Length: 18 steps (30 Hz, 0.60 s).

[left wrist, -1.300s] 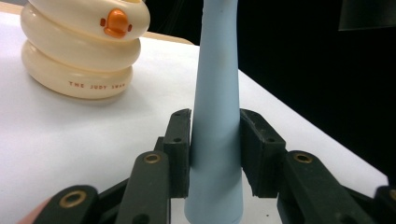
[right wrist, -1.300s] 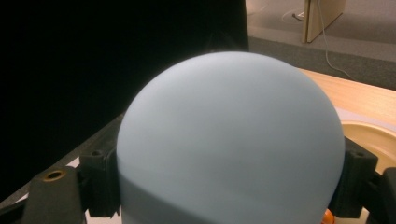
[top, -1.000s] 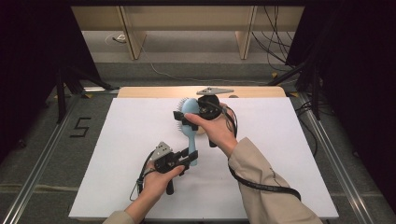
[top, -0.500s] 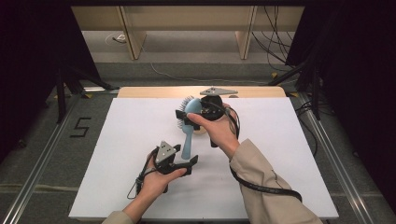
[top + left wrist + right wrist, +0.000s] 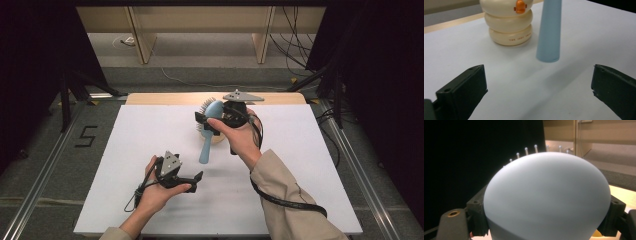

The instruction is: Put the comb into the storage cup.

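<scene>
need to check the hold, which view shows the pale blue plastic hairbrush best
The high view: the pale blue plastic hairbrush shows whole, its head clamped in the right gripper. The right gripper view shows its rounded back and bristle tips; the left gripper view shows its handle end.

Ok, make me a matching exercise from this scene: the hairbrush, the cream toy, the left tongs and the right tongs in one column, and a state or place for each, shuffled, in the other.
Column one:
1. hairbrush
2. cream toy
3. left tongs
4. right tongs

Column two:
A. open, nothing between the jaws
B. stands on the white table beside the blue handle
C. light blue, held by its head
D. shut on the brush head

Pairs: 1-C, 2-B, 3-A, 4-D
</scene>
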Each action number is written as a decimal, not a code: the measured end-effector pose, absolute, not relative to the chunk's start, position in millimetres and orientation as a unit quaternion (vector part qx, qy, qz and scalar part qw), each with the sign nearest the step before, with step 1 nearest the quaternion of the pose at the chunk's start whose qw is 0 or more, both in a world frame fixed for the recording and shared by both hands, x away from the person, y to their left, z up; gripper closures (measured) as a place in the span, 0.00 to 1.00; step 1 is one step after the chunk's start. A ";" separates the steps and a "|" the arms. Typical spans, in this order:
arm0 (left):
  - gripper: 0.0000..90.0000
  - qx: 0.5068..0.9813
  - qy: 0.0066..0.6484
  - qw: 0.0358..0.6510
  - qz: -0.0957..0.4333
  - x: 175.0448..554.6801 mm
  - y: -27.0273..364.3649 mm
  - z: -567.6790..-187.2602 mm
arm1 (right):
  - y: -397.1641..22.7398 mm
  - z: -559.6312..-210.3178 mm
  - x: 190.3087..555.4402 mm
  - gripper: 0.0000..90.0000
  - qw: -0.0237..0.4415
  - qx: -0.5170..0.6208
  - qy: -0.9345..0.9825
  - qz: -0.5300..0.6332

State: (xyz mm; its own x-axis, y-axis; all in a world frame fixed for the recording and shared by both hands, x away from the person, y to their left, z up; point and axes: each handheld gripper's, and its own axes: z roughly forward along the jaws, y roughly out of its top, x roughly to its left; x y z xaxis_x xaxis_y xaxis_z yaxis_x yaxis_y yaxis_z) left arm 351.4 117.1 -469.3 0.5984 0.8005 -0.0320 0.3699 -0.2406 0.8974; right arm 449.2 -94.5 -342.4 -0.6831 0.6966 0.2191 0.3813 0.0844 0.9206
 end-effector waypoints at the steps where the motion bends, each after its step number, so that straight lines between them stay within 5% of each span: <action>1: 0.00 0.755 0.387 0.478 0.228 351.3 120.5 -469.3 | -95.7 -341.9 449.2 0.22 0.142 0.374 0.721 0.566; 18: 0.00 0.739 0.393 0.483 0.257 346.6 150.8 -468.3 | -104.8 -334.4 454.0 0.22 0.175 0.372 0.707 0.575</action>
